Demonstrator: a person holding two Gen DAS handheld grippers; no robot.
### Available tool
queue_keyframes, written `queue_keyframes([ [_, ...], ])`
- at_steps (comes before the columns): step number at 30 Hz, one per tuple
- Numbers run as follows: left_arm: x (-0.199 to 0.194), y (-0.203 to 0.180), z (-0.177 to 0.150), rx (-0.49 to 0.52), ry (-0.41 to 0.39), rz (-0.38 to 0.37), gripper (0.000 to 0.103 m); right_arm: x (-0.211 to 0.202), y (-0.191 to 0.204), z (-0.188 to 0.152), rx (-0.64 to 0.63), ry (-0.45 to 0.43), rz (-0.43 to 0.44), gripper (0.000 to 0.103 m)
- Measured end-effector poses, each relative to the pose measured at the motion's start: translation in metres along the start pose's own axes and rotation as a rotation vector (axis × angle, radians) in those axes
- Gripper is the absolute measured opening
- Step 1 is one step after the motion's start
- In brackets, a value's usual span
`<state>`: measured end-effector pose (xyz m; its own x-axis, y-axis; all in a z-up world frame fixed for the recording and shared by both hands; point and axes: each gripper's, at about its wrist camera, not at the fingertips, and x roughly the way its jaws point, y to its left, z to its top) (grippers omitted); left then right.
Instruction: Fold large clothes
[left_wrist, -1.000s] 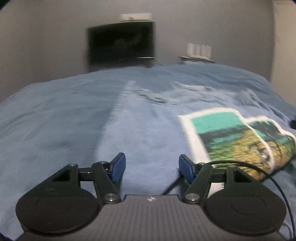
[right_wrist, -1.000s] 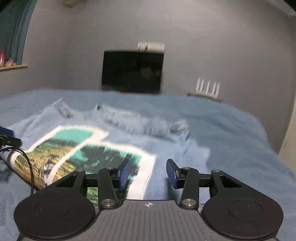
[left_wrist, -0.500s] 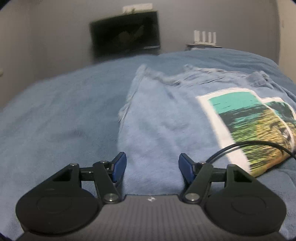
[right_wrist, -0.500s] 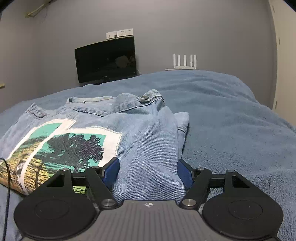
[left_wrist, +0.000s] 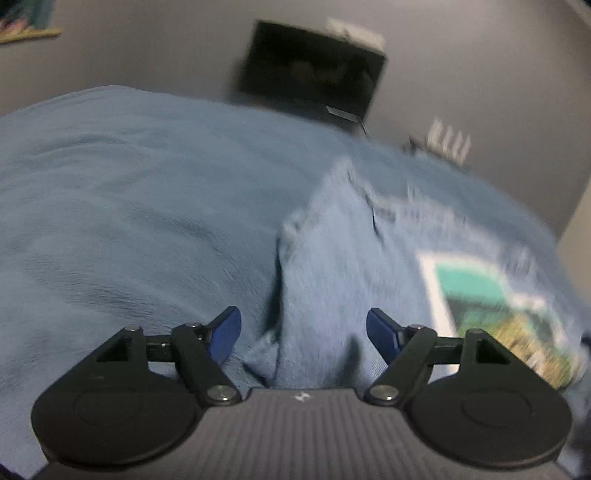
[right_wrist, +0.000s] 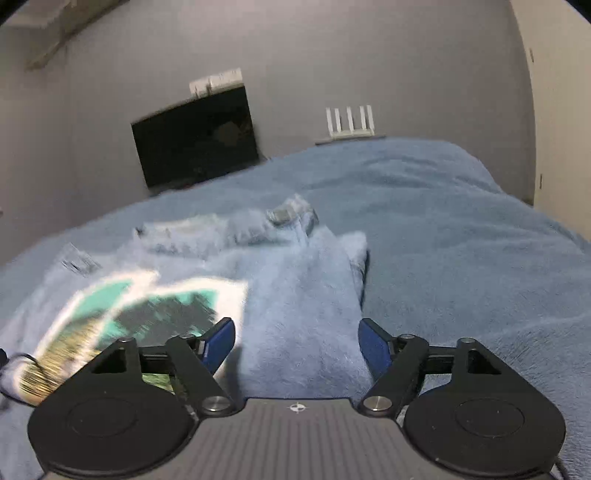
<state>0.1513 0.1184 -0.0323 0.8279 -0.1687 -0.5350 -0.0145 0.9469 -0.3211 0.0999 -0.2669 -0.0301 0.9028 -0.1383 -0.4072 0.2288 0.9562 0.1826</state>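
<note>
A light blue denim jacket (left_wrist: 351, 266) with a white-framed teal, black and yellow print (left_wrist: 491, 306) lies on a blue bedspread (left_wrist: 129, 221). Its sides are folded in. My left gripper (left_wrist: 303, 334) is open over the jacket's near left edge, with nothing between the fingers. In the right wrist view the jacket (right_wrist: 299, 295) has its folded right side running toward me, and the print (right_wrist: 147, 306) sits to the left. My right gripper (right_wrist: 296, 341) is open over the near end of that fold. Both views are motion-blurred.
A dark TV screen (right_wrist: 195, 144) hangs on the grey wall past the bed, with a white router (right_wrist: 349, 120) on a small shelf to its right. A black cable (right_wrist: 14, 365) lies at the jacket's near left. Blue bedspread (right_wrist: 461, 240) surrounds the jacket.
Both grippers have stayed open and empty. Both views have tilted and shifted slightly toward the jacket's near side edges, and both have become blurred with motion.
</note>
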Motion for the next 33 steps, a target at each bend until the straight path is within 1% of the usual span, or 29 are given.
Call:
queue_keyframes([
  [1, -0.007, 0.003, 0.002, -0.032, 0.004, -0.005, 0.075, -0.007, 0.0, 0.002, 0.013, -0.008, -0.001, 0.084],
  [3, -0.024, 0.01, -0.001, -0.096, 0.037, -0.037, 0.075, -0.018, -0.002, 0.004, 0.072, 0.009, -0.008, 0.083],
  [5, -0.045, 0.01, -0.007, -0.096, 0.047, -0.07, 0.075, -0.028, -0.006, 0.0, 0.133, 0.023, 0.002, 0.083],
  [7, -0.07, 0.003, -0.01, -0.043, 0.042, -0.088, 0.075, -0.038, -0.006, -0.005, 0.143, 0.042, 0.003, 0.083],
  [9, -0.101, -0.004, -0.007, 0.022, 0.048, -0.066, 0.075, -0.047, -0.002, -0.006, 0.114, 0.065, 0.002, 0.083],
  [12, -0.154, -0.003, -0.004, 0.074, 0.033, -0.091, 0.075, -0.069, 0.003, -0.004, 0.111, 0.08, 0.025, 0.082],
  [14, -0.191, 0.001, -0.001, 0.134, 0.016, -0.068, 0.075, -0.091, 0.005, 0.001, 0.119, 0.09, 0.038, 0.081],
  [16, -0.227, 0.008, 0.005, 0.186, -0.009, -0.026, 0.075, -0.117, 0.006, 0.011, 0.082, 0.093, 0.045, 0.08],
  [18, -0.26, 0.014, 0.014, 0.207, -0.036, -0.009, 0.075, -0.143, 0.004, 0.027, 0.038, 0.09, 0.054, 0.079],
  [20, -0.294, 0.019, 0.026, 0.218, -0.072, -0.004, 0.075, -0.175, -0.004, 0.047, -0.019, 0.074, 0.057, 0.079],
  [22, -0.325, 0.022, 0.039, 0.241, -0.097, 0.004, 0.075, -0.209, -0.017, 0.067, -0.062, 0.051, 0.042, 0.079],
  [24, -0.351, 0.024, 0.052, 0.248, -0.113, 0.008, 0.075, -0.24, -0.033, 0.088, -0.084, 0.031, 0.019, 0.079],
  [26, -0.377, 0.029, 0.067, 0.231, -0.12, -0.001, 0.075, -0.27, -0.047, 0.108, -0.104, 0.028, 0.003, 0.08],
  [27, -0.385, 0.03, 0.073, 0.233, -0.123, 0.006, 0.075, -0.28, -0.052, 0.115, -0.113, 0.026, 0.002, 0.08],
  [29, -0.402, 0.035, 0.086, 0.222, -0.15, 0.06, 0.075, -0.294, -0.058, 0.127, -0.107, 0.026, 0.001, 0.081],
  [30, -0.406, 0.036, 0.092, 0.228, -0.156, 0.099, 0.076, -0.298, -0.059, 0.131, -0.093, 0.023, 0.016, 0.082],
  [32, -0.403, 0.037, 0.102, 0.264, -0.156, 0.245, 0.076, -0.299, -0.056, 0.133, -0.079, 0.023, 0.041, 0.083],
  [33, -0.401, 0.039, 0.105, 0.298, -0.158, 0.32, 0.078, -0.296, -0.052, 0.132, -0.083, 0.02, 0.045, 0.083],
])
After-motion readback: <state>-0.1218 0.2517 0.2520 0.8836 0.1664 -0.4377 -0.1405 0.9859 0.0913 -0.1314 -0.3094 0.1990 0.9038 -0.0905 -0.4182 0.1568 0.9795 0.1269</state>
